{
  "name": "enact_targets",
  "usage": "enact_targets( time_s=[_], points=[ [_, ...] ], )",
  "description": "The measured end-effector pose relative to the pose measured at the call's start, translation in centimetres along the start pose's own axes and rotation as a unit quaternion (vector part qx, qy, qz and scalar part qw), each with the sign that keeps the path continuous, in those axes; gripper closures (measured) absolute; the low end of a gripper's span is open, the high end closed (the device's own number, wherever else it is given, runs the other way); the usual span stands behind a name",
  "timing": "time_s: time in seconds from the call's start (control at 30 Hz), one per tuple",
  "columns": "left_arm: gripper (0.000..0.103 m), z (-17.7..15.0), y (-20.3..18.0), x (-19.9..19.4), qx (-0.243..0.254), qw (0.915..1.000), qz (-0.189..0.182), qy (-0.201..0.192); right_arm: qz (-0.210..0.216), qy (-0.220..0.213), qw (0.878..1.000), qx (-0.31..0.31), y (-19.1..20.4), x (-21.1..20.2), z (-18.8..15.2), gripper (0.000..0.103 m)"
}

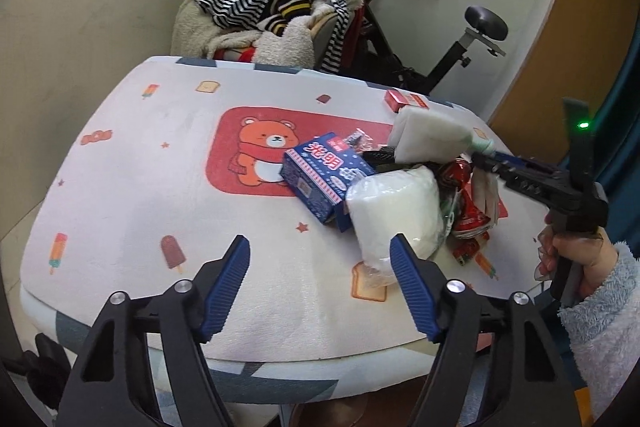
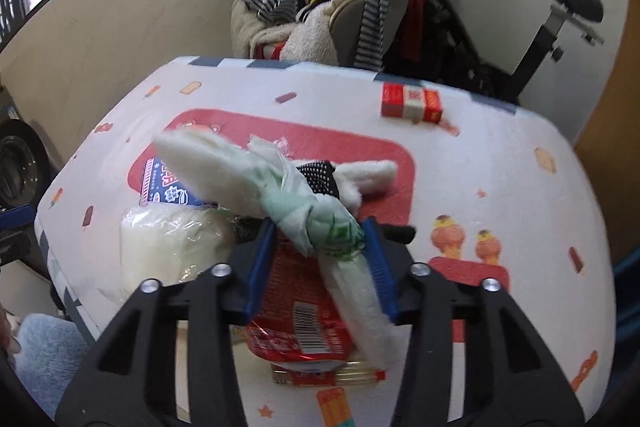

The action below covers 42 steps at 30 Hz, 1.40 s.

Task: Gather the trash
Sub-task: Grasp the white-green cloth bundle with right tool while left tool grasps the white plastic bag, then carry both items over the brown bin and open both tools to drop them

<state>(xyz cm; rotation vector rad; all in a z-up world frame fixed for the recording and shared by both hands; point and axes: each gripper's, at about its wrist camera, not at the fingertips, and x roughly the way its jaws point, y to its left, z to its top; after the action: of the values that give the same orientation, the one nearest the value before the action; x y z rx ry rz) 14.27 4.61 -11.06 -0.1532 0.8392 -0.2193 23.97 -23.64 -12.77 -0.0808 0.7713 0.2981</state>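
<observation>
Pinching the light, crushable white-and-green bag bundle (image 2: 316, 219) at its knotted waist above the red wrapper (image 2: 296, 327), the right gripper (image 2: 320, 247) holds it, while the left gripper (image 1: 320, 287) gapes empty.

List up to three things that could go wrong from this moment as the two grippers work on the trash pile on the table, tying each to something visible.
1. The right gripper has only the knotted end of the white-green bag between its fingers; the long bundle could sag or slip.
2. Lifting it may drag the red wrapper underneath.
3. The left gripper is open, off to the side of the clear white bag; closing there could miss it or nudge the blue carton.
</observation>
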Motion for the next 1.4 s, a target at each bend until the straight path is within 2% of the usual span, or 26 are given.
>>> enact_targets(
  time_s=[0.17,0.27,0.33,0.47,0.63,0.67,0.73,0.77,0.87,0.97,1.2,1.4],
  points=[
    [0.036,0.1,-1.1,1.3,-0.009,0.9994,-0.028,0.016,-0.038,-0.079,0.996,0.016,-1.0,-5.9,-0.3,0.061],
    [0.035,0.2,-2.2,2.8,-0.016,0.9975,-0.061,0.032,-0.040,-0.077,0.995,0.041,-2.2,-7.4,-1.3,0.061],
    [0.028,0.1,-2.9,4.2,-0.018,0.9959,-0.080,0.039,-0.045,-0.071,0.995,0.059,-2.8,-8.0,-2.5,0.061],
    [0.027,0.1,-3.4,7.6,-0.045,0.9932,-0.088,0.062,-0.056,-0.060,0.992,0.095,-4.4,-9.2,-5.0,0.061],
    [0.028,0.3,-3.4,10.6,-0.076,0.9906,-0.086,0.074,-0.071,-0.053,0.990,0.109,-5.8,-10.8,-7.2,0.061],
    [0.043,0.2,-3.4,11.0,-0.081,0.9895,-0.092,0.078,-0.074,-0.052,0.990,0.111,-6.1,-11.1,-7.6,0.061],
    [0.055,0.1,-3.3,11.3,-0.085,0.9886,-0.094,0.081,-0.075,-0.051,0.989,0.115,-6.3,-11.6,-8.0,0.061],
    [0.062,0.1,-3.3,11.0,-0.084,0.9888,-0.095,0.078,-0.073,-0.051,0.989,0.118,-6.5,-11.8,-8.3,0.061],
    [0.066,0.4,-3.8,9.6,-0.060,0.9924,-0.082,0.070,-0.066,-0.053,0.989,0.122,-6.3,-12.3,-8.6,0.061],
    [0.067,1.2,-4.2,7.0,-0.038,0.9948,-0.083,0.045,-0.058,-0.056,0.989,0.122,-6.0,-12.6,-8.8,0.061],
    [0.067,1.8,-5.1,0.2,0.024,0.9984,-0.052,-0.006,-0.019,-0.067,0.989,0.132,-3.8,-13.8,-8.8,0.061],
    [0.067,-1.1,-4.6,-5.1,0.051,0.9974,-0.038,-0.034,0.020,-0.064,0.988,0.140,-1.1,-14.5,-10.2,0.061]
  ],
)
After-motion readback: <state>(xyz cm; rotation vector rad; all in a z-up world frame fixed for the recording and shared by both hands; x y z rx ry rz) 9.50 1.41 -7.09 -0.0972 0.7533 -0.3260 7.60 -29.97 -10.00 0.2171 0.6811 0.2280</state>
